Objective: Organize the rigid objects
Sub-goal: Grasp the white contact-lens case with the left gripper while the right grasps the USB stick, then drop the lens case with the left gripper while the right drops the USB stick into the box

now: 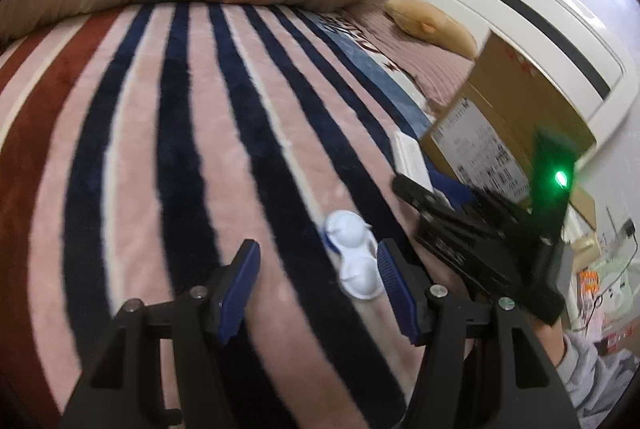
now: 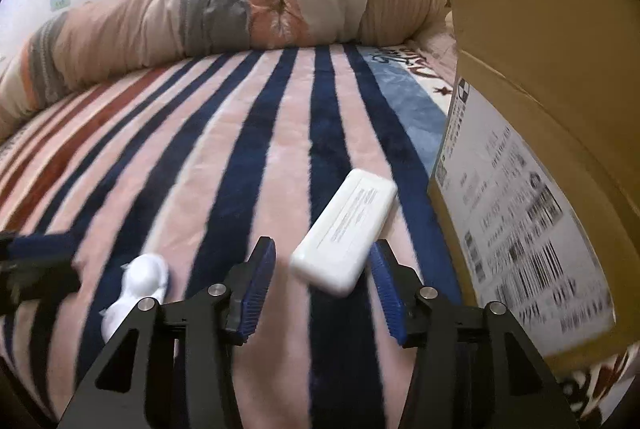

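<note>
A white twin-domed plastic case lies on the striped blanket, just inside my open left gripper's right finger. It also shows in the right wrist view. A white rectangular box lies flat on the blanket; its near end sits between the fingers of my open right gripper. In the left wrist view the same box lies beside a cardboard carton, with the right gripper's body over its near end.
The carton stands at the right, close to the white box. A rolled quilt lies across the far side of the bed. A tan pillow and a white headboard are behind the carton.
</note>
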